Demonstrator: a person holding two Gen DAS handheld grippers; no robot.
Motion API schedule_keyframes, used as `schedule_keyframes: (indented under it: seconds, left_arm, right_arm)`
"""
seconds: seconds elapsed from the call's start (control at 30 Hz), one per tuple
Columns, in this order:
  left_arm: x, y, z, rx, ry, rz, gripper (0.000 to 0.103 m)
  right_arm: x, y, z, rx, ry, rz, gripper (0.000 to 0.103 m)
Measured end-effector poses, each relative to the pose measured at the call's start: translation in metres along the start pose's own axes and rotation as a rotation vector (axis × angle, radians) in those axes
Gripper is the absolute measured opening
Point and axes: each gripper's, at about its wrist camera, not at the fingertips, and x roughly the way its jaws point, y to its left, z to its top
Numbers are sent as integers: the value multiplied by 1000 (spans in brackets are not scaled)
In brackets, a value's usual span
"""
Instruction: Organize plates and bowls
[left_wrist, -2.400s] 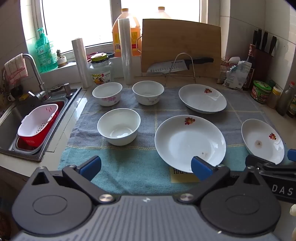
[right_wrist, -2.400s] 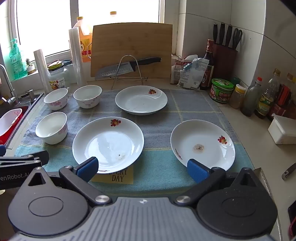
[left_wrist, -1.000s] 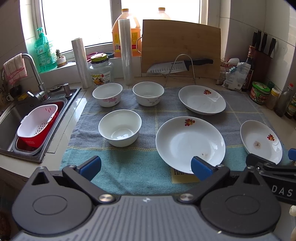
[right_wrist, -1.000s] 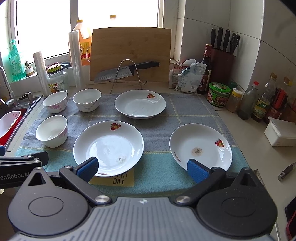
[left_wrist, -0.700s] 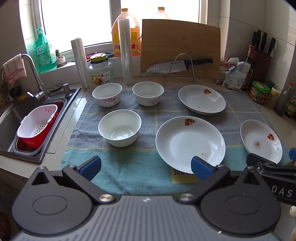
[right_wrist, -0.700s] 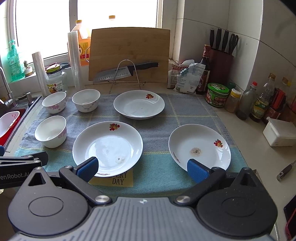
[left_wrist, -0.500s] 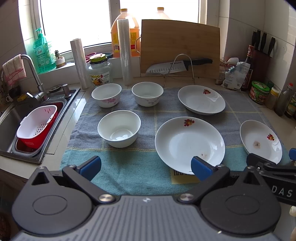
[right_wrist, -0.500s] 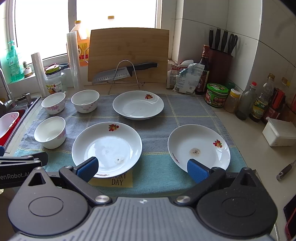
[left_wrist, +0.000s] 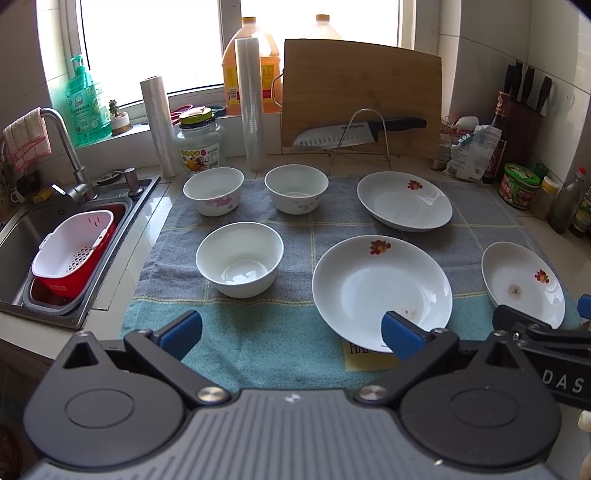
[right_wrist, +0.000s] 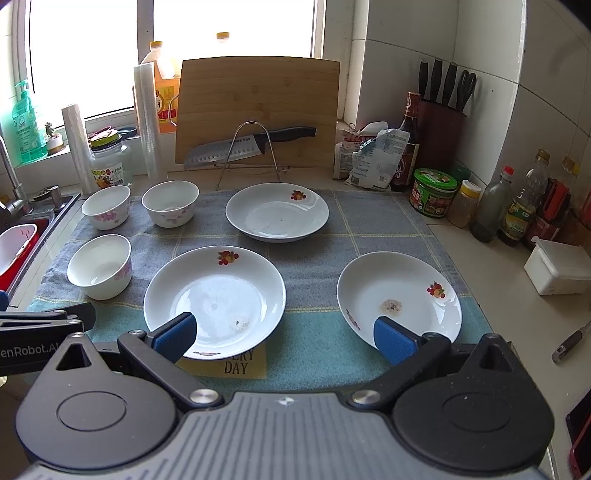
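Note:
Three white bowls stand on a towel: a near bowl (left_wrist: 240, 258) (right_wrist: 99, 266) and two back bowls (left_wrist: 213, 191) (left_wrist: 296, 188). Three white plates with a fruit print lie to their right: the big middle plate (left_wrist: 380, 291) (right_wrist: 214, 288), the back plate (left_wrist: 404, 201) (right_wrist: 277, 211) and the right plate (left_wrist: 522, 284) (right_wrist: 399, 295). My left gripper (left_wrist: 291, 330) hovers open over the towel's front edge, holding nothing. My right gripper (right_wrist: 284, 334) is open too, above the front edge between the middle and right plates.
The sink (left_wrist: 22, 236) with a red and white strainer basket (left_wrist: 72, 251) lies left. A knife on a wire rack (left_wrist: 362, 134) and a cutting board (left_wrist: 362, 96) stand behind the dishes. Jars and bottles (right_wrist: 517, 206) line the right wall; a white box (right_wrist: 557, 267) sits nearby.
Both grippers have drifted slightly backward and upward, so the dishes look a little smaller and farther. The jaws stay open and no dish has moved.

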Motion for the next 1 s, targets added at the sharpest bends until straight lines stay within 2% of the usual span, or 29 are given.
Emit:
schedule_keyframes:
  seconds: [0.53, 1.0]
  left_arm:
    - [10, 19, 2, 29, -19, -75, 102]
    - [22, 26, -8, 107, -106, -223, 102]
  right_arm:
    - [-3, 15, 0, -12, -12, -25, 103]
    - [-13, 24, -10, -47, -59, -10, 103]
